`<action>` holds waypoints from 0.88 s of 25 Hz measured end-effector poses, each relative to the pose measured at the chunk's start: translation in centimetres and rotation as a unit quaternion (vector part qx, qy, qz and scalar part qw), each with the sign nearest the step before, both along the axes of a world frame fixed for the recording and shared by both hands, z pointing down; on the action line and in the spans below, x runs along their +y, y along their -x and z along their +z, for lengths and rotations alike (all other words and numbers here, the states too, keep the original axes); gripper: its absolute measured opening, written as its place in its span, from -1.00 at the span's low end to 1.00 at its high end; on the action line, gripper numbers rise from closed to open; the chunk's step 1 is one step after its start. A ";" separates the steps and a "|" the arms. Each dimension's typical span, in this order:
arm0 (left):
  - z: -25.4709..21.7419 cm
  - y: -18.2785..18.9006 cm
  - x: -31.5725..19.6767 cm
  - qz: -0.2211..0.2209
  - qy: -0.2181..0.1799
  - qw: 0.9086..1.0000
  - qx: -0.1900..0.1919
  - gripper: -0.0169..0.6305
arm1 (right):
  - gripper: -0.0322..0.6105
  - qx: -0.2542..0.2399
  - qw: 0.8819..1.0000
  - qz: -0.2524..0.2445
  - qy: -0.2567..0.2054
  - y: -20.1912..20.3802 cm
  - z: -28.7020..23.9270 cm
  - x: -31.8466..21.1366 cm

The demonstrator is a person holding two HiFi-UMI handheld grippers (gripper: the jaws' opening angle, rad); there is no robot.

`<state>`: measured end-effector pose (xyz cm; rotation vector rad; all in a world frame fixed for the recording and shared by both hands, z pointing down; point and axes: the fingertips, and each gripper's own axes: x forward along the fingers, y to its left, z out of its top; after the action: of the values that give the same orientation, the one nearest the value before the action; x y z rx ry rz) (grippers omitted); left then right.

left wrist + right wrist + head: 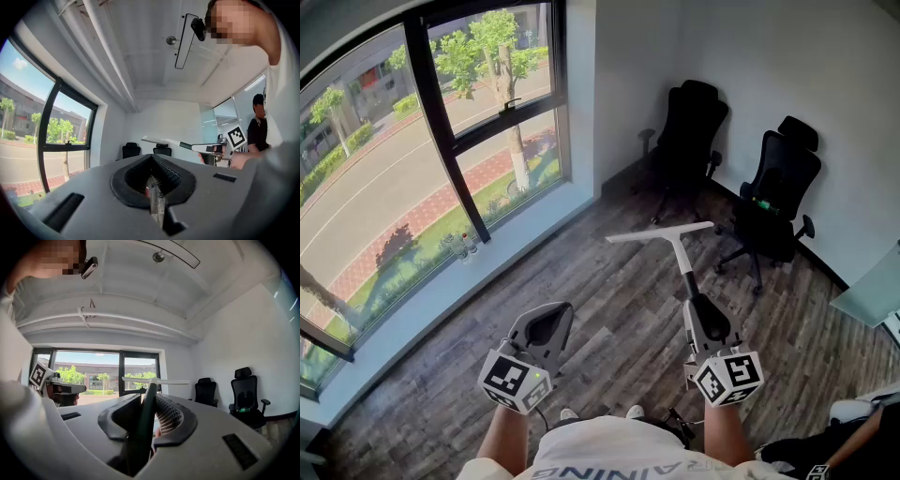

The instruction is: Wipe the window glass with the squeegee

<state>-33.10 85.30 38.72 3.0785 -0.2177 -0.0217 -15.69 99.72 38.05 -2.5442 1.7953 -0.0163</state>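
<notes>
While the person stands on a dark wood-plank floor in an office corner, the right gripper pinches the dark handle of a squeegee, its two jaws closed tightly on either side of the grip. The squeegee points forward and away from the person, held in the air above the floor. Its pale blade lies crosswise at the far end, well apart from the window glass, which fills the left side of the head view and looks out on trees and a road. In the right gripper view, the handle runs up between the jaws of the gripper to the white blade. The left gripper is held low beside it, its jaws pressed together with nothing between them, as the left gripper view confirms. Two black office chairs stand against the far white wall.
</notes>
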 end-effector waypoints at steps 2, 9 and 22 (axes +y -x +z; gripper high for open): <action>-0.2 0.1 0.1 -0.003 -0.001 1.000 0.000 -0.90 | -0.59 0.002 1.000 -0.001 -0.004 -0.1 0.1 0.1; -0.5 -0.7 0.2 -0.003 -0.006 1.000 -0.003 -0.90 | -0.59 -0.005 1.000 0.004 -0.006 -0.9 -0.2 0.2; 0.0 -2.6 2.0 -0.007 -0.005 1.000 -0.014 -0.90 | -0.59 -0.018 1.000 -0.021 -0.014 -2.1 0.2 1.5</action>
<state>-30.51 87.25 38.68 3.0890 -0.2412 0.0196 -13.60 101.21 38.29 -2.4714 1.8219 -0.0358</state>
